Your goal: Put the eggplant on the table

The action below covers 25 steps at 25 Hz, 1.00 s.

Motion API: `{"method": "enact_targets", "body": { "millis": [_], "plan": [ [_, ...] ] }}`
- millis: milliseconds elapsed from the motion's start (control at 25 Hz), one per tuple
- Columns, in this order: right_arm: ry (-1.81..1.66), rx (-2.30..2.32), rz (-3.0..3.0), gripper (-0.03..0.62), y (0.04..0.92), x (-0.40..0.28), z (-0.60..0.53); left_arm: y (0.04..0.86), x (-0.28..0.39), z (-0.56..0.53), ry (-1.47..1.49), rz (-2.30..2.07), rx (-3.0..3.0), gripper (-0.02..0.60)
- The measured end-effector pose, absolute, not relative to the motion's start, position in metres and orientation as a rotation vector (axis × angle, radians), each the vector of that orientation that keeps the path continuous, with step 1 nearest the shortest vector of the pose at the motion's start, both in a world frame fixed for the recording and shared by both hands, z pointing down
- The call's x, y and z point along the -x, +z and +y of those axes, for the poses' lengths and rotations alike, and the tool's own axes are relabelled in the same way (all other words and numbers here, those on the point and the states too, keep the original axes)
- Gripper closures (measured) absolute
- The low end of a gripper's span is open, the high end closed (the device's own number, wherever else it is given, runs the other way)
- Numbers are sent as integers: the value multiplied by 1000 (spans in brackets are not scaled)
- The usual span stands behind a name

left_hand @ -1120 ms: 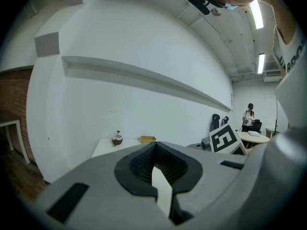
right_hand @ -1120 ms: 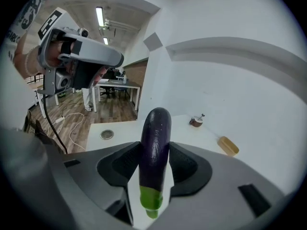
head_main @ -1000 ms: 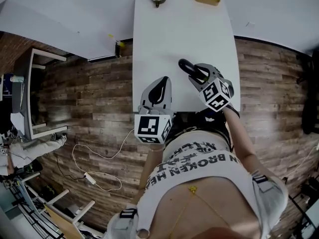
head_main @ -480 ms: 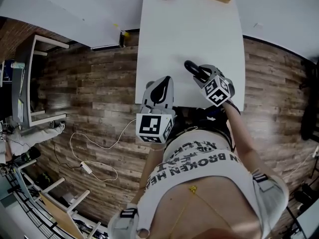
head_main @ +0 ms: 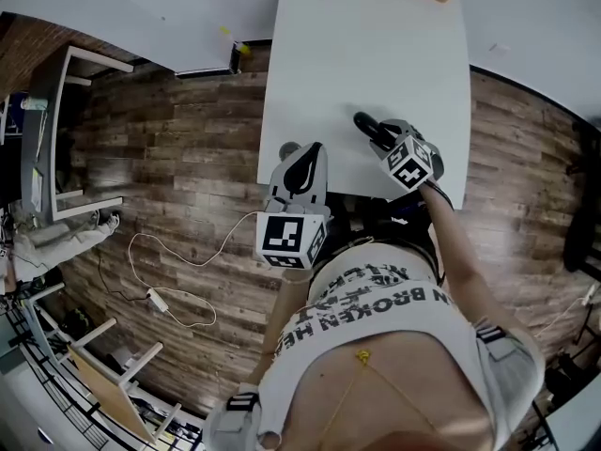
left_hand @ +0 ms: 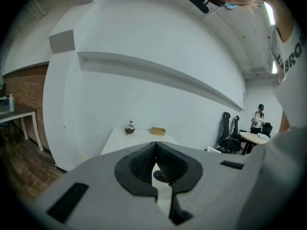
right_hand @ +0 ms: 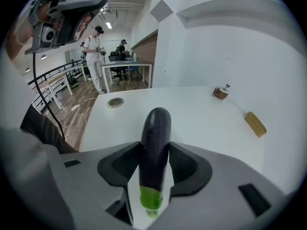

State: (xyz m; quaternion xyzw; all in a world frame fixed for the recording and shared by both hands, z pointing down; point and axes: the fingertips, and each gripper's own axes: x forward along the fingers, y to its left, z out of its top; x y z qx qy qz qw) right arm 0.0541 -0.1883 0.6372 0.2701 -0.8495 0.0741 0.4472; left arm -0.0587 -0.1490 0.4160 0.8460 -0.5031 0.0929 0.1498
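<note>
R gripper [right_hand: 154,147] is clamping the eggplant [right_hand: 154,133] at its middle. The dark tip is pointing to 11 o'clock over the table [head_main: 376,54] near its front edge, prob. so it can be laid flat. L gripper [left_hand: 154,164], at 8 o'clock from it, is hanging empty with jaws together, prob. keeping out of the way.

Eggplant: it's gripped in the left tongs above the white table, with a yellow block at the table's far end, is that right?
Wrong tongs. The eggplant is gripped in the right tongs, not the left, as the right gripper view shows; the left tongs are shut on nothing. The rest holds: it is above the white table, with a yellow block at the far end.
</note>
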Motion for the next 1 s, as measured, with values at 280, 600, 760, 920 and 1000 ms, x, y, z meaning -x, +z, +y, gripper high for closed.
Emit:
{"method": "enact_targets", "body": {
  "millis": [280,600,760,920,1000],
  "plan": [
    [238,-645,-2088,407,656,-52,-190,421,61,-148,276,-1448,-2417,575],
    [283,-622,-2064,407,674,-53,-188,423,64,-148,281,-1445,-2416,575],
    [311,-613,-2052,407,684,-55,-182,423,63,-147,281,-1442,-2419,575],
    [342,-622,-2050,407,689,-57,-179,422,64,-147,282,-1442,-2420,575],
    [352,-628,-2057,407,688,-56,-180,421,65,-146,283,-1442,-2421,575]
  ]
}}
